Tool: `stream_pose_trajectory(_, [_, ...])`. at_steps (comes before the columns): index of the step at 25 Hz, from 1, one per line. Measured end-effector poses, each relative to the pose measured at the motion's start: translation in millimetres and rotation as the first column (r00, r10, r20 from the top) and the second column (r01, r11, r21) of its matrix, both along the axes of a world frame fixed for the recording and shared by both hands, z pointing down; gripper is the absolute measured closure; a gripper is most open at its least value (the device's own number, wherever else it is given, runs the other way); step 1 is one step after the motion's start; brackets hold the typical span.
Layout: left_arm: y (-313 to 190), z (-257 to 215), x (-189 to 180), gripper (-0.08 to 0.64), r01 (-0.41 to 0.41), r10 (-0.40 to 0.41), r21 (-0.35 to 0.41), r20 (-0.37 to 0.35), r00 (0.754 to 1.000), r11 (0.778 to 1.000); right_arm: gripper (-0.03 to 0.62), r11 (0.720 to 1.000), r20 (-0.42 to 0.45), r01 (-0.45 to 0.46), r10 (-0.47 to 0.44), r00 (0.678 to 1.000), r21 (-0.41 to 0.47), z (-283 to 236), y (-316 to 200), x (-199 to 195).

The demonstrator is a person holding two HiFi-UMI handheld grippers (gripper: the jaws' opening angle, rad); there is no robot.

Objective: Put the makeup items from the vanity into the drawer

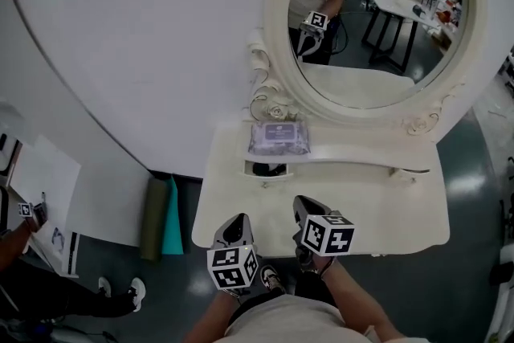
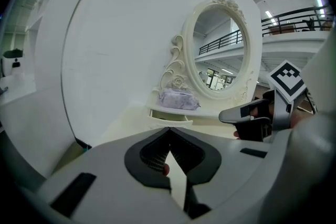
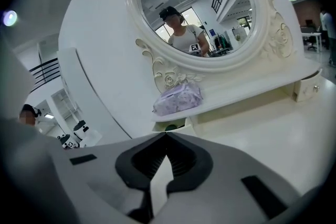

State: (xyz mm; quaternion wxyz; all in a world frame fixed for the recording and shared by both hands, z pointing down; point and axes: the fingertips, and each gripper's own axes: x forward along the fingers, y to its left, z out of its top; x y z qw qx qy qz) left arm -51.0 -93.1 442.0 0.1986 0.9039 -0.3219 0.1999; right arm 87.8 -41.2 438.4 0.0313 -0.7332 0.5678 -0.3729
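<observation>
**Purple packet on the shelf, drawer open, both grippers empty**

The purple packet [image 1: 279,137] lies flat on the narrow shelf [image 1: 361,153] just below the mirror [image 1: 377,20], toward the mirror's lower left, close to the carved scrollwork of the frame. Right under the packet, below the mirror's lower left edge, the small drawer [image 1: 269,169] stands pulled out. Something dark lies inside it, too small to tell what.

The white tabletop [image 1: 369,213] spreads forward from the mirror's foot. Both grippers hang over its front edge, well apart from the mirror and pointing toward it. The left gripper [image 1: 238,222] is below the mirror's left side. Its fingers meet at the tips with nothing between them. The right gripper [image 1: 303,205] is just beside it, nearer the mirror's middle. Its fingers are also pressed together and empty.

The mirror reflects the person holding a marker cube. Left of the mirror, against the curved white wall, rolled green mats [image 1: 161,217] stand on the floor.
</observation>
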Motion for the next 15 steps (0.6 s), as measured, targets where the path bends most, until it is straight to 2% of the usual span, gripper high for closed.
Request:
stream_pose_trajectory(6, [10.9,-5.1,12.0,0.557,0.008,-0.007,0.004,-0.028,1.000,1.000,0.574,1.000,-0.056,0.001,-0.001,0.998,0.008,-5.0,21.8,9.8])
stream_pose_trajectory(9, [17.5,-7.5,19.4,0.557,0.029,-0.029,0.013,-0.035,0.999,0.999,0.574,0.999,-0.094,0.031,-0.029,0.995,0.018,-10.2,26.8,15.6])
stream_pose_trajectory(15, [50.2,-0.6,33.2,0.557,0.071,-0.071,-0.021,-0.016,0.997,0.997,0.574,0.996,-0.116,0.089,-0.087,0.989,0.008,-8.6,55.5,26.3])
